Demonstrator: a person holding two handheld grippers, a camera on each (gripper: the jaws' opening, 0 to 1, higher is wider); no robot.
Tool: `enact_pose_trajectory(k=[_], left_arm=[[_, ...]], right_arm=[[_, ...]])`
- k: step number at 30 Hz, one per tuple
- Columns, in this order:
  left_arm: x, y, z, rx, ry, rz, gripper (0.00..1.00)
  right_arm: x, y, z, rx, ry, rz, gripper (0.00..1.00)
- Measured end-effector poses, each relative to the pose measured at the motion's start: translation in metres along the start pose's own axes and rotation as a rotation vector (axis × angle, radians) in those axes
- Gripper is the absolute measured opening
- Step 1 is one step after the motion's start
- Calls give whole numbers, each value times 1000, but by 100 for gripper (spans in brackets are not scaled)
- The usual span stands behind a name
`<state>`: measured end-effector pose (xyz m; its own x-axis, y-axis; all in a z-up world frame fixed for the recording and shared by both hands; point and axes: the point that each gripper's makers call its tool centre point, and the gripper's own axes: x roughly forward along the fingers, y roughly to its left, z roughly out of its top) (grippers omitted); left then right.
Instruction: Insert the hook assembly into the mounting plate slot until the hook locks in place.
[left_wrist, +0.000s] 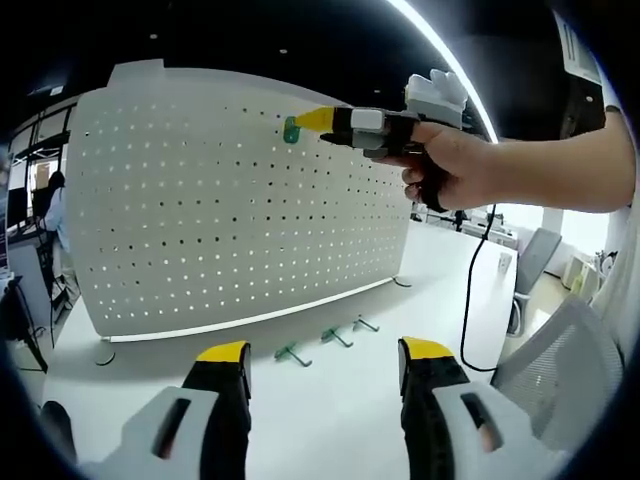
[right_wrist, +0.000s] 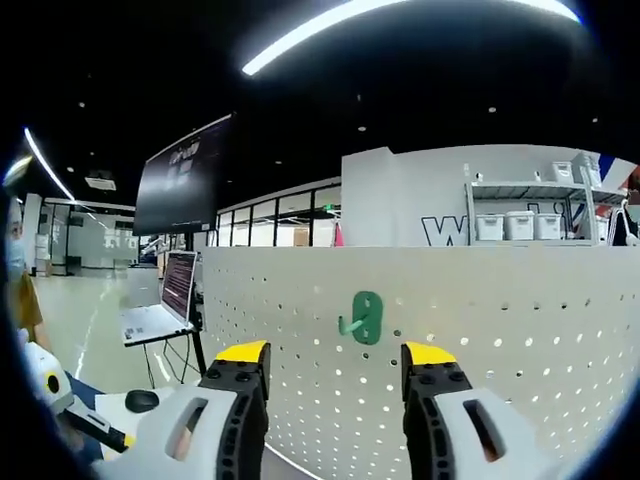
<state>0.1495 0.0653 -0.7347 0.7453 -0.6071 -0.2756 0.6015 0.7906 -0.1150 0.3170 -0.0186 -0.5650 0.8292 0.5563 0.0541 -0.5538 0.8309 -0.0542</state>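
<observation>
both tools spread: right tool (right_wrist: 335, 365) facing green hook (right_wrist: 362, 318) on pegboard (right_wrist: 520, 300); left tool (left_wrist: 325, 365) empty

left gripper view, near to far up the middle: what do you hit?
Left gripper with its fingers apart → three green hooks lying on the white table → pegboard standing upright → green hook on the board, at the tip of the right gripper.

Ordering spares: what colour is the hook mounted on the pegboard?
Green plastic hook; clearest in the right gripper view.
</observation>
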Motion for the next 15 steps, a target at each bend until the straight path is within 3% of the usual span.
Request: enact_pose_trajectory(k=[15], left_arm=[[0, 2, -2, 1, 5, 2, 62]], right_arm=[[-54, 8, -38, -41, 76, 87, 55]])
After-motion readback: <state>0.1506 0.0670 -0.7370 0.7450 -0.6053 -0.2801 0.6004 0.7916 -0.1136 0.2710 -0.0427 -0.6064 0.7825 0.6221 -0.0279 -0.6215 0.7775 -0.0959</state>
